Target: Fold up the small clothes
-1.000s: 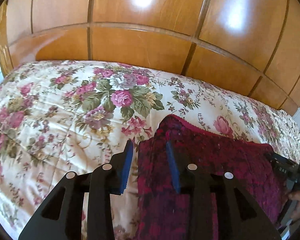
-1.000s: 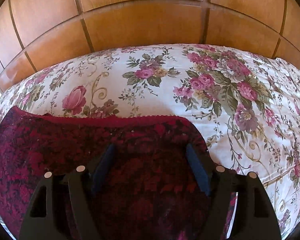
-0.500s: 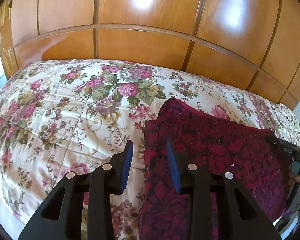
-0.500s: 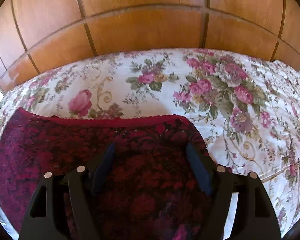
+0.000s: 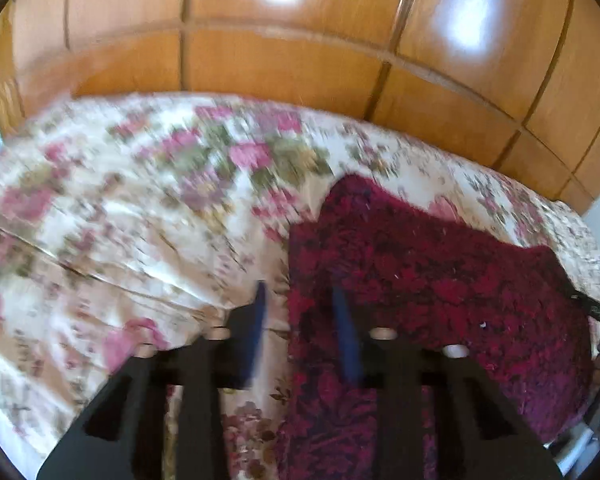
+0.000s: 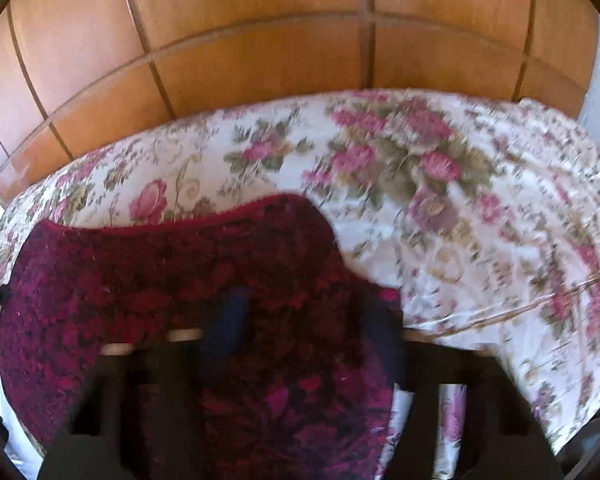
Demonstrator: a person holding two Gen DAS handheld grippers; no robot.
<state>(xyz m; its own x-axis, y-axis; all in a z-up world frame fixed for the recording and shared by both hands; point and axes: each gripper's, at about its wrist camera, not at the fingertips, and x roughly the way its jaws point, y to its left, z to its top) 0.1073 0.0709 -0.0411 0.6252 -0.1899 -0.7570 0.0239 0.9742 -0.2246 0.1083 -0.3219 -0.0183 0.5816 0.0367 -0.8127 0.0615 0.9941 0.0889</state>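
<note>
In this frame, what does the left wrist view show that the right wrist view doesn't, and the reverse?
Only the left wrist view shows the dark red patterned garment's left edge, running between the open left gripper's fingers, with bare flowered cream bedspread beyond.

Only the right wrist view shows the garment's rounded right corner and the open right gripper over the cloth.

Both, blurred, show the garment flat on the bedspread, the glossy wooden panelled wall behind, and the opposite gripper's tip at frame edge.

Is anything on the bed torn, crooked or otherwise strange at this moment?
Nothing stands out. The dark red garment lies spread flat on the floral bedspread, with no visible tear or stain. Both views are blurred, so small flaws could be missed. The left hand-held gripper and right hand-held gripper are open above the garment's side edges.
</note>
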